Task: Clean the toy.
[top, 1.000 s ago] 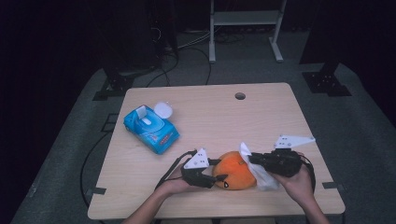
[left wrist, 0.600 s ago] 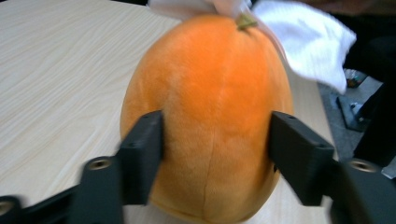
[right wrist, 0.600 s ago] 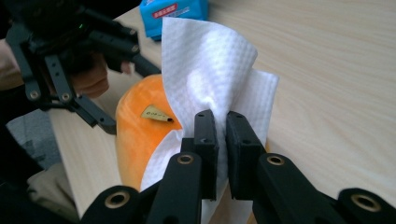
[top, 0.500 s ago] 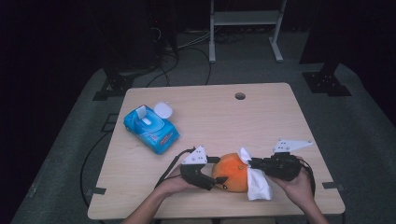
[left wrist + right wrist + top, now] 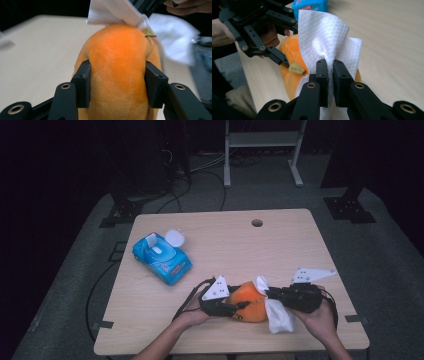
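Observation:
An orange plush toy [image 5: 248, 302] lies near the table's front edge. My left gripper [image 5: 231, 307] is shut on it, its jaws squeezing both sides of the orange plush toy [image 5: 117, 72]. My right gripper [image 5: 272, 294] is shut on a white wet wipe [image 5: 278, 315] that lies against the toy's right side. In the right gripper view the wet wipe [image 5: 325, 40] drapes over the toy [image 5: 290, 67], pinched between my right gripper [image 5: 330, 82] jaws, with the left gripper [image 5: 283, 58] beyond. The wet wipe [image 5: 130, 12] touches the toy's top in the left gripper view.
A blue pack of wet wipes [image 5: 161, 257] with its white lid open sits at the table's left. A round cable hole [image 5: 257, 223] is near the far edge of the table [image 5: 280, 250]. Cables run on the floor behind.
The right gripper has drawn the wipe down and forward along the toy's right side. The left gripper still holds the toy in place.

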Motion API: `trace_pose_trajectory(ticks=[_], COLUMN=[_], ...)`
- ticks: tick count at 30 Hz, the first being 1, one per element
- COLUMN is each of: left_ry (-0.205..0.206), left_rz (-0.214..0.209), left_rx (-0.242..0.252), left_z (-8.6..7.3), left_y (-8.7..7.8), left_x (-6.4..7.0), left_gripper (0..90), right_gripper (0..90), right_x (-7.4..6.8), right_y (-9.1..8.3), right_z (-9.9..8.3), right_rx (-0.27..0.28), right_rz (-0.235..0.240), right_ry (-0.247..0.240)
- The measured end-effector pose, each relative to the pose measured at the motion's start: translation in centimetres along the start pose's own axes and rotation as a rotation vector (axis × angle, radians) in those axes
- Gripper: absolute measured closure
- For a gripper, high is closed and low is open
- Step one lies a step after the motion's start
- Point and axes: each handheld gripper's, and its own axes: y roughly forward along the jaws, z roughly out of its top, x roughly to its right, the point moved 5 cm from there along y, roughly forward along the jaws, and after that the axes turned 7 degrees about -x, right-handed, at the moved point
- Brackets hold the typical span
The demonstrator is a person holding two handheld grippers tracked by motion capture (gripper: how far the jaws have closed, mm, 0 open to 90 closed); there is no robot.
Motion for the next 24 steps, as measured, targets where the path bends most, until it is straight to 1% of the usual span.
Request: trace_pose_trajectory(ticks=[1, 2, 4, 5, 6, 7, 8, 9, 10, 12, 14, 16, 17, 18, 19, 21, 23, 24], left_ry=[0.006, 0.011, 0.009, 0.003, -0.002, -0.009, -0.024, -0.033, -0.042, -0.041, -0.045, -0.056, -0.066, -0.074, -0.073, -0.058, -0.046, -0.03], left_rz=[0.014, 0.024, 0.029, 0.024, 0.007, -0.007, -0.026, -0.034, -0.04, -0.054, -0.072, -0.088, -0.097, -0.111, -0.116, -0.114, -0.108, -0.107], left_rx=[0.017, 0.023, 0.015, 0.006, -0.008, -0.015, -0.005, 0.0, 0.001, -0.01, -0.017, -0.01, -0.005, 0.002, 0.006, -0.001, -0.011, -0.017], left_z=[0.4, 0.5, 0.2, -0.2, -0.6, -1.0, -1.5, -1.6, -1.8, -2.2, -2.4, -2.4, -2.4, -2.3, -2.2, -2.1, -1.9, -1.8], left_y=[-0.2, -0.4, -0.5, -0.5, -0.3, -0.1, -0.1, -0.1, -0.2, -0.6, -0.9, -1.0, -1.1, -1.1, -1.1, -1.0, -0.9, -0.8], left_x=[-0.4, -0.7, -1.4, -1.6, -1.7, -1.6, -1.5, -1.5, -1.5, -1.5, -1.4, -1.4, -1.4, -1.3, -1.2, -1.0, -0.8, -0.6], left_gripper=[47.9, 47.9, 46.9, 45.8, 44.3, 43.2, 41.9, 40.4, 39.6, 38.4, 37.0, 34.3, 33.1, 32.6, 32.5, 33.4, 35.1, 36.1], right_gripper=[83.2, 83.2, 83.2, 83.2, 83.3, 83.3, 83.3, 83.2, 83.3, 83.3, 83.3, 83.2, 83.1, 83.2, 83.2, 83.1, 83.2, 83.2], right_x=[0.0, 0.2, 0.4, 0.4, 0.3, 0.0, -0.4, -0.8, -1.0, -1.2, -0.8, -0.1, 0.4, 0.7, 1.1, 1.4, 1.4, 1.3], right_y=[0.0, 0.0, 0.4, 0.7, 1.1, 1.5, 2.0, 2.5, 2.8, 3.1, 2.9, 2.6, 2.5, 2.4, 2.2, 1.9, 1.6, 1.5], right_z=[0.3, 0.9, 1.7, 1.9, 2.2, 2.4, 2.7, 2.9, 3.0, 3.0, 2.6, 1.8, 1.2, 0.7, -0.1, -0.9, -1.1, -1.1], right_rx=[0.007, 0.018, 0.032, 0.03, 0.033, 0.037, 0.033, 0.027, 0.028, 0.025, 0.022, 0.008, 0.003, 0.001, 0.003, -0.003, -0.016, -0.017], right_rz=[-0.007, -0.019, -0.018, -0.018, -0.008, 0.016, 0.028, 0.03, 0.037, 0.047, 0.034, 0.003, -0.003, 0.003, 0.012, 0.006, -0.009, -0.008], right_ry=[0.0, -0.006, -0.001, 0.0, -0.001, -0.001, -0.013, -0.033, -0.038, -0.036, -0.03, -0.019, -0.002, 0.02, 0.046, 0.062, 0.056, 0.057])
